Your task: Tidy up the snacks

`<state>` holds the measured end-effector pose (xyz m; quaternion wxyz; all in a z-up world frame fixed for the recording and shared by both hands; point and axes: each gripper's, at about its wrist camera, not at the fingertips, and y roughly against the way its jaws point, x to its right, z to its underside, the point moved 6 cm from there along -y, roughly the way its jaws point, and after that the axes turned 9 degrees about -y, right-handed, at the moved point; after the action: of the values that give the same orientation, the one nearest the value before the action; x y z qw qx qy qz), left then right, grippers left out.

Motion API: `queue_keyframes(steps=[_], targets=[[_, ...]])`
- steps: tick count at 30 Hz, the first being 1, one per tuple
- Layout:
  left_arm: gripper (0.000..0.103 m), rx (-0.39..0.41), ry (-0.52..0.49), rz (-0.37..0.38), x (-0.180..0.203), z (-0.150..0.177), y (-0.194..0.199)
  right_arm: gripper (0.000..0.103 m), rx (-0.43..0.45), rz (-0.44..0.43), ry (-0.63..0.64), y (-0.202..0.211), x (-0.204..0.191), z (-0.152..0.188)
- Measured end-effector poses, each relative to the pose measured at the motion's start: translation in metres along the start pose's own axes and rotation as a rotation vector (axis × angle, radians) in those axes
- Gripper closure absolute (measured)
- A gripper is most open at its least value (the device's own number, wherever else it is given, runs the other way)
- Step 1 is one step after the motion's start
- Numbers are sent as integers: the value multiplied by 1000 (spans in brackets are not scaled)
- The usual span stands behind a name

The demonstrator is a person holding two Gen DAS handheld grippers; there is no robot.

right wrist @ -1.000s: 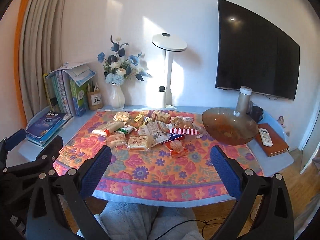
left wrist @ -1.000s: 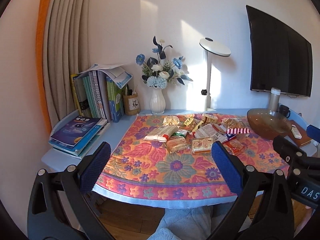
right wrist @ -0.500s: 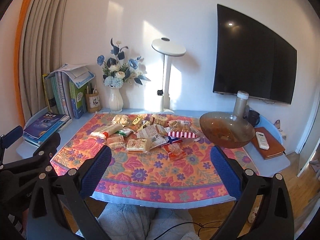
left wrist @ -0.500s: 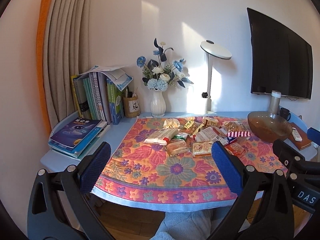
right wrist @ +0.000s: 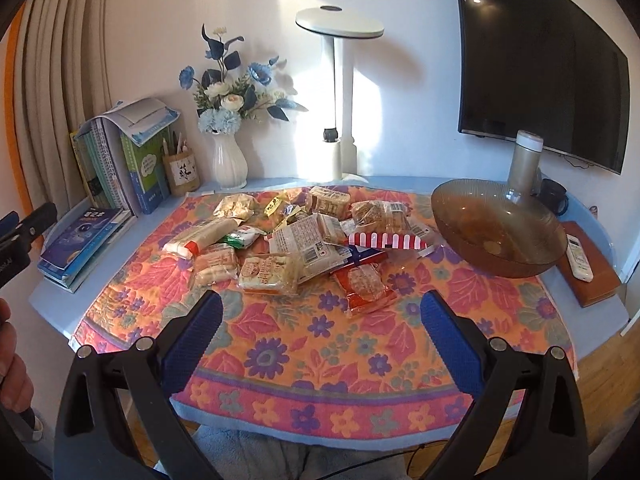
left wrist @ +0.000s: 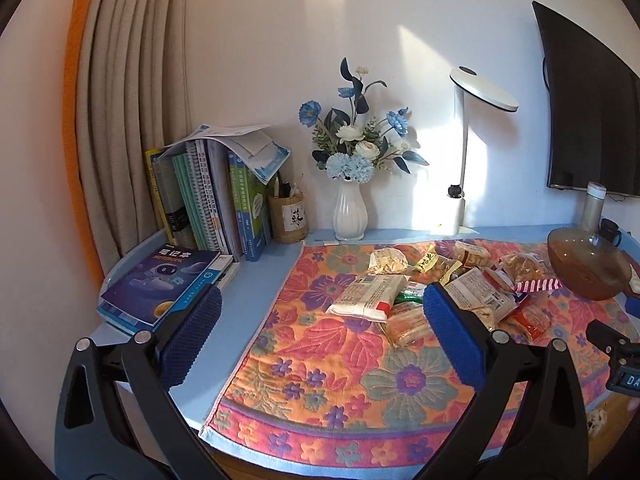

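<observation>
**Snack table: stock and hazards, front edge to back wall**

1. Left gripper (left wrist: 318, 330): jaws spread wide, holding nothing, poised above the near left corner of the floral cloth (left wrist: 320, 392).
2. Right gripper (right wrist: 320, 334): likewise spread and empty, above the cloth's front middle.
3. Snack packets (right wrist: 296, 240): a loose overlapping heap mid-cloth. Nearest the right gripper is the red-wrapped packet (right wrist: 366, 286), lying apart from the pile; to the left, a long white packet (left wrist: 368, 294).
4. Brown glass bowl (right wrist: 498, 232): right of the heap, the likely receptacle.
5. Remote (right wrist: 578, 254) on a brown book, just beyond the bowl.
6. Vase of flowers (right wrist: 228, 160), lamp (right wrist: 340, 100) and upright books (left wrist: 212, 200): along the wall.

Risks, as judged: glossy wrappers may slip from the pads or crush if pinched flat; closing on the heap could take two packets at once; a dragged packet may ruck the cloth; a careless swing could knock the bowl.
</observation>
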<state>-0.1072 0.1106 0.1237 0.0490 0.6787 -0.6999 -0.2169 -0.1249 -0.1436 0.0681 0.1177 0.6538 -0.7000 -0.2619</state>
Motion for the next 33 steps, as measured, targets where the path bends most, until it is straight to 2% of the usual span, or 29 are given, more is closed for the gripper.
queue_keyframes(steps=[6, 19, 25, 29, 33], targets=[[3, -44, -3, 37, 5, 4, -19, 5, -38, 68, 59, -22, -5, 2], [3, -96, -6, 68, 15, 9, -19, 5, -49, 71, 80, -14, -3, 7], [3, -134, 11, 113, 24, 13, -37, 5, -83, 86, 88, -31, 1, 11], [3, -160, 16, 121, 27, 16, -53, 5, -104, 119, 97, -45, 6, 12], [3, -174, 3, 119, 28, 15, -63, 5, -119, 115, 103, -55, 6, 12]])
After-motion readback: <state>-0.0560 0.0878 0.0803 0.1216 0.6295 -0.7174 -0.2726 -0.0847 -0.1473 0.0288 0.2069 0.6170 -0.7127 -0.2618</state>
